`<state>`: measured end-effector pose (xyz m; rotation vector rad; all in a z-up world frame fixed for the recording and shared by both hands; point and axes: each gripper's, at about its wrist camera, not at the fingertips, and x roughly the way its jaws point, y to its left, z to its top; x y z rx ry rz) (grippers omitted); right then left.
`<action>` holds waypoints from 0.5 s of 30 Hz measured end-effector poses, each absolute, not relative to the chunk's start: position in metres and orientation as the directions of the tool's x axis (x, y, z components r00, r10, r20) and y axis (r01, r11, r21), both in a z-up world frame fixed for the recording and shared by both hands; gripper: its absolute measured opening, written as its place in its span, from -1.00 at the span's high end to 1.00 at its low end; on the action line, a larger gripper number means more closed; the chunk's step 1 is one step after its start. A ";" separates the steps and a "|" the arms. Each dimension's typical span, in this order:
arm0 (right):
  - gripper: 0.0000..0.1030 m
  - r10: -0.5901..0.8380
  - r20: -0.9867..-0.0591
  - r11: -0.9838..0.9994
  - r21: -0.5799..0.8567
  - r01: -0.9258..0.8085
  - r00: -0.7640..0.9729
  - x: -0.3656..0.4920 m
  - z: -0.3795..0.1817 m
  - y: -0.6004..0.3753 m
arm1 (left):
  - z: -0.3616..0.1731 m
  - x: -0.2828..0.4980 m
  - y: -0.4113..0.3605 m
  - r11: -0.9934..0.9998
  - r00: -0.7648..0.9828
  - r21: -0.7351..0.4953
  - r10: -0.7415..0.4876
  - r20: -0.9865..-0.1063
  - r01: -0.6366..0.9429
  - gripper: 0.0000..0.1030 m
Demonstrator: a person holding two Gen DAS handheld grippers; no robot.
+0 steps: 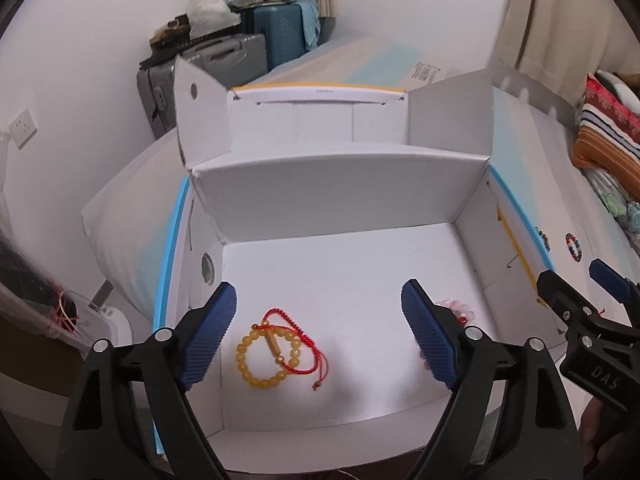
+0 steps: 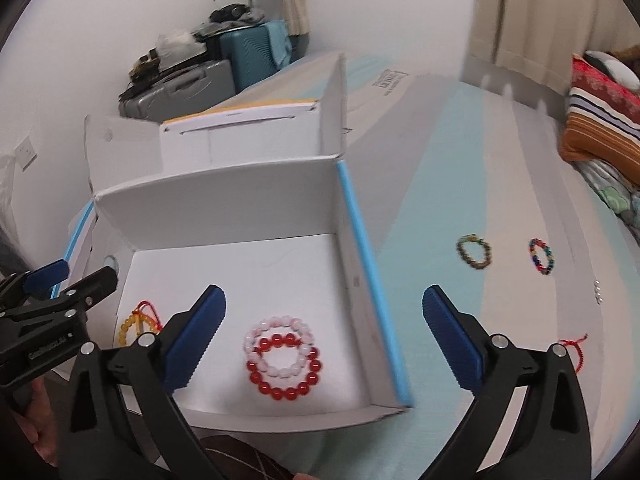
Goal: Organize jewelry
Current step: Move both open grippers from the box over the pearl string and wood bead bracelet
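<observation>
- i'm holding the left gripper [image 1: 318, 336] with its blue pads spread wide and nothing between them, hanging above the floor of the white box [image 1: 340, 196].
- right under that gripper the yellow bead bracelet [image 1: 267, 354] is lying flat on the box floor, with the red cord bracelet [image 1: 298, 346] draped across it and touching it.
- i'm holding the right gripper [image 2: 322, 336] spread wide as well, pinching nothing; its left pad is hanging over the box floor and its right pad is sitting out past the box's blue-edged right wall [image 2: 372, 280].
- between those pads the red bead bracelet [image 2: 288, 364] and the pink bead bracelet [image 2: 280, 344] are lying in the box, overlapping each other, near the front right corner.
- the two pairs are sitting apart on the box floor, yellow and red cord to the left, red and pink beads to the right.
- outside the box, on the pale blue and white bed [image 2: 460, 208], a brown bead bracelet [image 2: 475, 253] and a multicoloured bead bracelet [image 2: 543, 256] are lying side by side, not touching.
- another red cord [image 2: 576, 346] is peeking out beside the right gripper's arm, also on the bed.
- further off, suitcases [image 2: 224, 64] are standing against the wall and folded striped bedding [image 2: 600, 120] is piled at the right.
</observation>
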<state>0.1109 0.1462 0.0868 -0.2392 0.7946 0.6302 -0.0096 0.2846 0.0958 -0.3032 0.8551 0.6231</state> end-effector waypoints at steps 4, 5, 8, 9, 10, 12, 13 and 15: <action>-0.85 0.423 -0.722 0.820 0.047 -0.571 0.547 0.120 0.092 0.125 | 0.104 -0.001 0.269 0.797 0.509 0.011 0.395 -0.765 -0.603 -0.72; -0.85 0.419 -0.721 0.829 0.055 -0.557 0.552 0.123 0.094 0.118 | 0.105 0.001 0.266 0.800 0.513 0.011 0.395 -0.762 -0.599 -0.75; -0.85 0.406 -0.721 0.847 0.065 -0.528 0.561 0.132 0.097 0.101 | 0.111 0.008 0.253 0.811 0.530 0.012 0.394 -0.751 -0.585 -0.86; -0.85 0.400 -0.722 0.852 0.065 -0.520 0.565 0.135 0.097 0.095 | 0.113 0.011 0.248 0.815 0.535 0.016 0.395 -0.747 -0.579 -0.88; -0.85 0.396 -0.721 0.856 0.066 -0.513 0.568 0.137 0.098 0.090 | 0.115 0.014 0.243 0.820 0.541 0.017 0.393 -0.744 -0.572 -0.89; -0.85 0.388 -0.717 0.866 0.069 -0.495 0.580 0.142 0.100 0.077 | 0.118 0.019 0.233 0.828 0.550 0.022 0.391 -0.738 -0.560 -0.89; -0.85 0.384 -0.716 0.870 0.069 -0.488 0.584 0.144 0.101 0.072 | 0.119 0.022 0.229 0.833 0.554 0.023 0.388 -0.736 -0.553 -0.89; -0.85 0.375 -0.714 0.878 0.071 -0.473 0.591 0.150 0.102 0.059 | 0.120 0.028 0.219 0.843 0.561 0.029 0.382 -0.735 -0.537 -0.89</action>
